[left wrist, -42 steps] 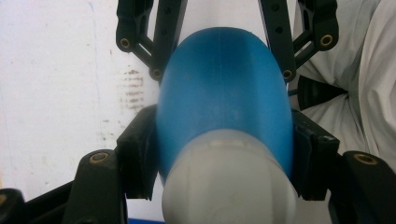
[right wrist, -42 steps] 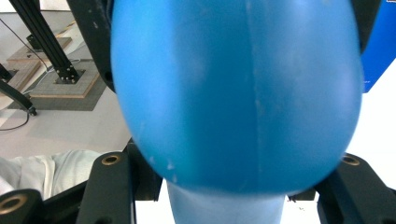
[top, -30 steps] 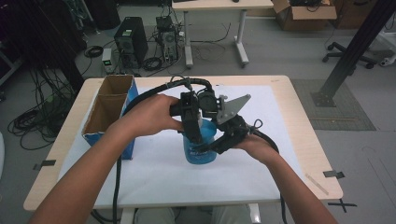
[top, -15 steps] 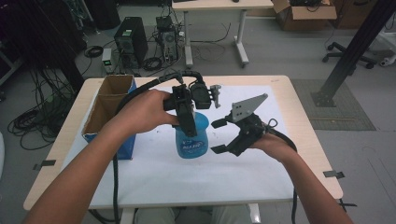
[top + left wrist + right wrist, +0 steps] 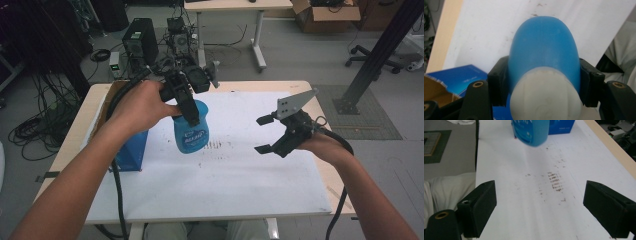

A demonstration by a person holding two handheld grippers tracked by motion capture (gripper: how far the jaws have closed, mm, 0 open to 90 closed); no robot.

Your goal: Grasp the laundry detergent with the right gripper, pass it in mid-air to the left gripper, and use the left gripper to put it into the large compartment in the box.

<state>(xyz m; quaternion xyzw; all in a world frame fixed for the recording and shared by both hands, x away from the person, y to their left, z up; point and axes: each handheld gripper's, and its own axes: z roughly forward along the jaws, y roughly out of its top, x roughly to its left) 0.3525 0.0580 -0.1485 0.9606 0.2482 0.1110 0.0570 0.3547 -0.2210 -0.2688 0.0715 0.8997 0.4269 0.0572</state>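
Blue bottle (image 5: 191,134) held clear above the white mat (image 5: 235,180) — clamped in the left gripper (image 5: 186,102).

Cardboard box (image 5: 127,150) sits just left of it, so any transfer there should stay level, grip kept firm near the white cap (image 5: 546,96); right gripper (image 5: 266,134), jaws just opened and empty, should hold well apart.

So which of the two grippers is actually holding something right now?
The left gripper: its jaws are clamped on the blue bottle just below the white cap. The right gripper hangs off to the side, jaws just opened, nothing between them.
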